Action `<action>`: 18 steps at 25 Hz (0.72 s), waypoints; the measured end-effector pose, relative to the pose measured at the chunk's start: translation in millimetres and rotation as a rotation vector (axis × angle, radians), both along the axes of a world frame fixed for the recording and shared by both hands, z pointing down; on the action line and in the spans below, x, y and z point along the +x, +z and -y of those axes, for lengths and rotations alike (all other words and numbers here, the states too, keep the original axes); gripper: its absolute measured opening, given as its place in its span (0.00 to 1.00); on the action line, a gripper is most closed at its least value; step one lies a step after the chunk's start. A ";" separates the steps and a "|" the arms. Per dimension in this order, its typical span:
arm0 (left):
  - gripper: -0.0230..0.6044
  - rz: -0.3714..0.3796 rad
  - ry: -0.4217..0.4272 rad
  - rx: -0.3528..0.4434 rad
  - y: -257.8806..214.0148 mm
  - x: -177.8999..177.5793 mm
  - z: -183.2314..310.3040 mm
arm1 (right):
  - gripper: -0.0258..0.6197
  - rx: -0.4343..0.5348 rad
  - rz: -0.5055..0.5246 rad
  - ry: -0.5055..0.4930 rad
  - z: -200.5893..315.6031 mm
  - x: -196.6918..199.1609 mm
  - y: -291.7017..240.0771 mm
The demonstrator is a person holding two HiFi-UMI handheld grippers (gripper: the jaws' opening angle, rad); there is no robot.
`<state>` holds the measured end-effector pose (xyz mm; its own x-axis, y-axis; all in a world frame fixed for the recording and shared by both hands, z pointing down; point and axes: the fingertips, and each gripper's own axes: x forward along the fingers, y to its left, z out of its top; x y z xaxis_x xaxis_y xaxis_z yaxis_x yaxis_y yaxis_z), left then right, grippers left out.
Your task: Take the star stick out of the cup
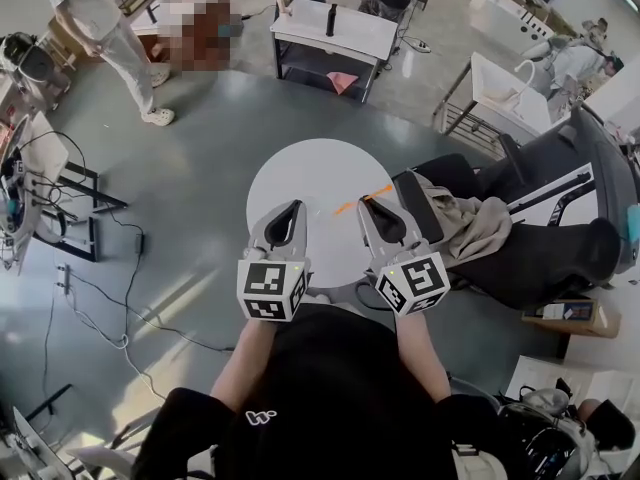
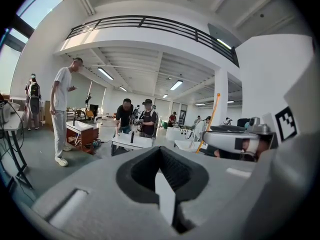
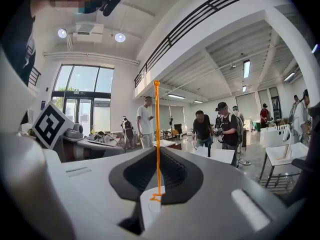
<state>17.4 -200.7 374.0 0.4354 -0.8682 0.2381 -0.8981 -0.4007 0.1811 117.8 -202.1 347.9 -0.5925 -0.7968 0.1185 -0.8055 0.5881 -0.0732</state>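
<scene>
A thin orange star stick (image 1: 362, 199) is clamped in my right gripper (image 1: 366, 201), which is shut on it above the round white table (image 1: 310, 168). In the right gripper view the stick (image 3: 157, 139) rises straight up from between the pads, and a small orange shape sits at its lower end. The left gripper view catches the same stick (image 2: 211, 121) slanting off to the right. My left gripper (image 1: 296, 206) hovers beside the right one, its jaws together with nothing in them. No cup shows in any view.
A dark chair draped with a beige cloth (image 1: 470, 223) stands right of the table. A white bench (image 1: 335, 30) with a black bottle is further back. Several people stand around (image 1: 105, 28). Cables and equipment stands (image 1: 60, 208) line the left side.
</scene>
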 end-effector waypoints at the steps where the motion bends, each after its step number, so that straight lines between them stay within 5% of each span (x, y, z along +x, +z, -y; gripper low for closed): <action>1: 0.04 -0.007 -0.002 -0.001 -0.2 1.5 -2.0 | 0.08 0.006 -0.013 -0.007 -2.1 -0.4 0.2; 18: 0.04 -0.011 -0.034 -0.018 10.7 2.4 -26.7 | 0.08 -0.002 -0.042 -0.068 -23.0 -15.7 16.4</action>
